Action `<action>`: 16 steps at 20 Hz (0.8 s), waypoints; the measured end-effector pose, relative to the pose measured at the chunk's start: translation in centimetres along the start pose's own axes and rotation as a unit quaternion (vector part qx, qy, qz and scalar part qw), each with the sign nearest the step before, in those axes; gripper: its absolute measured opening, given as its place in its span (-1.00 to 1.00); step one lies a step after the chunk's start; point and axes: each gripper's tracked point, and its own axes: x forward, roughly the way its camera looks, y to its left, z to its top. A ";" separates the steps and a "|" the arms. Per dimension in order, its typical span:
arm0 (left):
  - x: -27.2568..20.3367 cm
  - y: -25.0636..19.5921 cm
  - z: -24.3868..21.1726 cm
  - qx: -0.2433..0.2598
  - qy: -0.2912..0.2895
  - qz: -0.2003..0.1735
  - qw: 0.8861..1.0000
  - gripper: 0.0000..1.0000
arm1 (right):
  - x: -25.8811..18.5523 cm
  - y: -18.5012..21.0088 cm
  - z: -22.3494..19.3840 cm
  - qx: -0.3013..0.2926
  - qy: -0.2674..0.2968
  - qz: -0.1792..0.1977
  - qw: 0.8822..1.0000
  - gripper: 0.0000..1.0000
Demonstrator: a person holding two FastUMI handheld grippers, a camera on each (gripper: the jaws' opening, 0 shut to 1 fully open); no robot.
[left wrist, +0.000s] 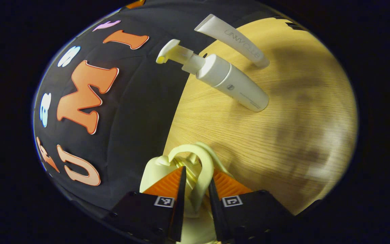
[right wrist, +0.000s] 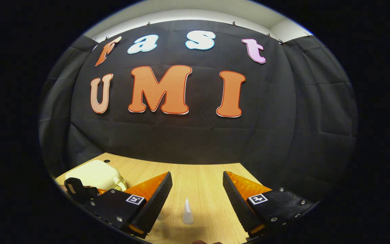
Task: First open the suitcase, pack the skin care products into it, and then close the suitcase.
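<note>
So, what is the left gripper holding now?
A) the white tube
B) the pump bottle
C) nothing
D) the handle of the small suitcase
D: in the left gripper view the left gripper has both fingers pressed on the suitcase handle, while the pump bottle and tube lie apart on the table.

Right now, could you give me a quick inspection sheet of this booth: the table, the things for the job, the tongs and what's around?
Surface: pale wooden table, bare grain showing.
Job's things: cream suitcase on the table; white pump bottle and white tube on the table side by side; a small clear pointed cap standing upright.
Clutter: nothing seen.
Tongs: left tongs closed around the suitcase's handle; whether both fingers press on it I cannot tell. Right tongs open, empty, above the table with the cap below.
Cables: nothing seen.
Surroundings: black cloth wall behind the table, a pale wall above it.
</note>
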 end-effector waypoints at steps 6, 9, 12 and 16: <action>-2.0 3.3 0.8 -0.073 -0.019 0.024 0.997 -0.83 | 0.0 0.4 -0.3 -0.006 0.004 0.006 1.000 0.91; -3.1 6.8 1.0 -0.131 -0.033 0.046 0.990 -0.84 | 0.1 1.3 -0.4 -0.010 0.006 0.016 1.000 0.92; -4.6 10.8 0.4 -0.190 -0.043 0.068 0.979 -0.83 | 0.1 2.4 -0.6 -0.015 0.008 0.029 0.999 0.91; -6.1 15.0 -1.1 -0.262 -0.045 0.088 0.960 -0.84 | 0.0 3.9 -0.9 -0.020 0.012 0.046 0.999 0.92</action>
